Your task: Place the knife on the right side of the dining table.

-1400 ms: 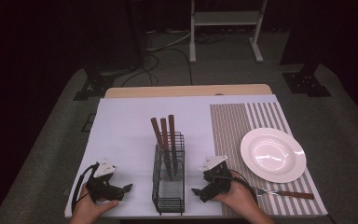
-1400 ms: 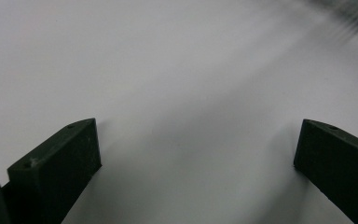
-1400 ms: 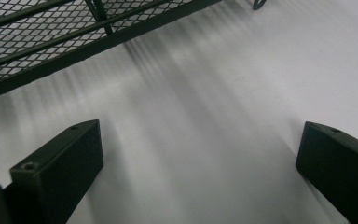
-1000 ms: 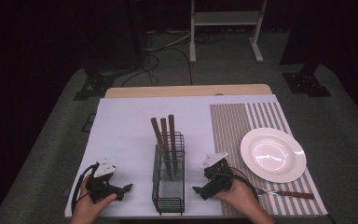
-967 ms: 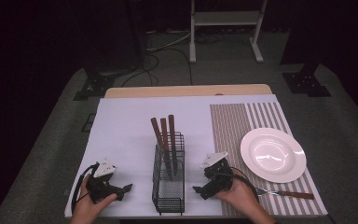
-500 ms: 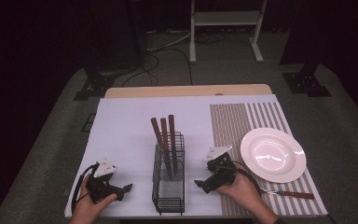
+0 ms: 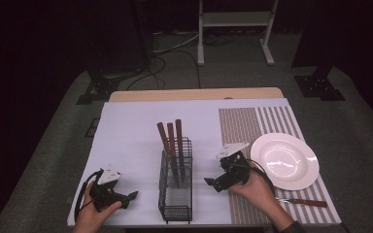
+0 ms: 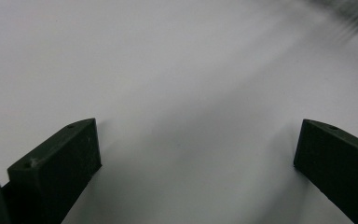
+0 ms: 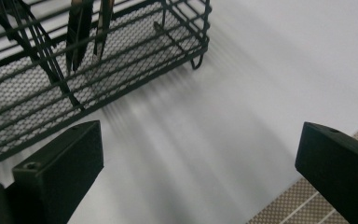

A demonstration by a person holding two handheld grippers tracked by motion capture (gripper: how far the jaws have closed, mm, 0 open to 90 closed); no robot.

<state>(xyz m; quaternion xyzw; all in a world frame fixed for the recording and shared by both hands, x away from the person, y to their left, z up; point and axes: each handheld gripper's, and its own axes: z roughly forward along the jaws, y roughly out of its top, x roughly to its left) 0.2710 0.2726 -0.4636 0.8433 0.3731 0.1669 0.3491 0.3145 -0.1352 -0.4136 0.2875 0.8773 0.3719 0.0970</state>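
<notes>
Each hand carries a black tool: the left tool [image 7: 110, 191] and the right tool [image 7: 227, 174] both wear a pale grey three-cornered plate and trail a black cable; their blocky matte jaws show small screw holes

Claw [image 9: 198, 172] wide apart, empty, w/ wire basket [image 9: 121, 65] just ahead.
</notes>
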